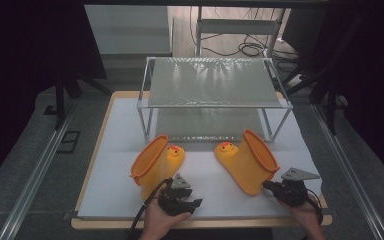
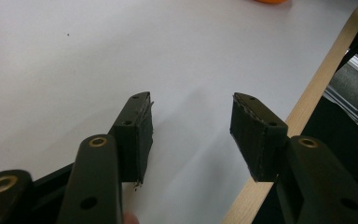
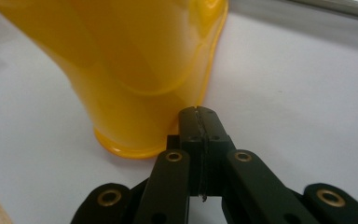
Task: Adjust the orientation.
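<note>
— Where are the boots?

— Two glossy yellow rubber boots with orange rims and duck faces lie on the white worktop (image 1: 115,125), in front of a two-tier metal wire rack (image 1: 214,82). The left boot (image 1: 155,165) lies with its opening toward the left edge; the right boot (image 1: 250,159) lies with its opening toward the right, and their duck toes point at each other.

— And the left claw (image 1: 196,202)?

— Held near the front edge, just in front of the left boot and apart from it. In the left gripper view its jaws stand spread over bare worktop, nothing between them.

— The right claw (image 3: 200,114)?

— Pressed together. In the right gripper view the pads meet with no thing visible between them, the tip right at the lower edge of the right boot; whether it touches I can't tell.
</note>
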Demonstrator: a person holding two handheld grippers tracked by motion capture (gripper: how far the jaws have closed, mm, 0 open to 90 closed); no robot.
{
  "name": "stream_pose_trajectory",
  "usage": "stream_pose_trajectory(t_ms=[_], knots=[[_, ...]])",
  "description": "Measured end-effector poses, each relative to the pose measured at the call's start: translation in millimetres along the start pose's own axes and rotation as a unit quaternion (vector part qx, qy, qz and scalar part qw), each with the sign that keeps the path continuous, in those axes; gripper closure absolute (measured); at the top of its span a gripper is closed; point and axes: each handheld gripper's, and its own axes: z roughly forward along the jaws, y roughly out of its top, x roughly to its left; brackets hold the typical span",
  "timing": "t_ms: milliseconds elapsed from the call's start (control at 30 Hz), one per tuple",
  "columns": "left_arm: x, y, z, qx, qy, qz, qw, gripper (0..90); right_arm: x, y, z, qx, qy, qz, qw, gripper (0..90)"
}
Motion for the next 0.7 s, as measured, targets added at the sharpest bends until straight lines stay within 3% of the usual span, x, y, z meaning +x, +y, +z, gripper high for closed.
stream_pose_trajectory(t_ms=[333, 567, 700], knots=[[2.1, -5.4, 0.5, 0.015, 0.001, -0.004, 0.9999, 47.7, 1.7, 0.0, -0.1, 0.003, 0.010, -0.002, 0.9999, 89.5], [3.8, -7.3, -1.4, 0.014, -0.002, -0.006, 0.9999, 47.3, 7.9, 1.4, 2.5, 0.007, 0.036, -0.018, 0.9992, 89.5], [5.7, -8.1, -4.2, 0.015, 0.000, -0.006, 0.9999, 47.2, 18.0, 4.4, 7.3, 0.012, 0.055, -0.039, 0.9977, 89.5]])
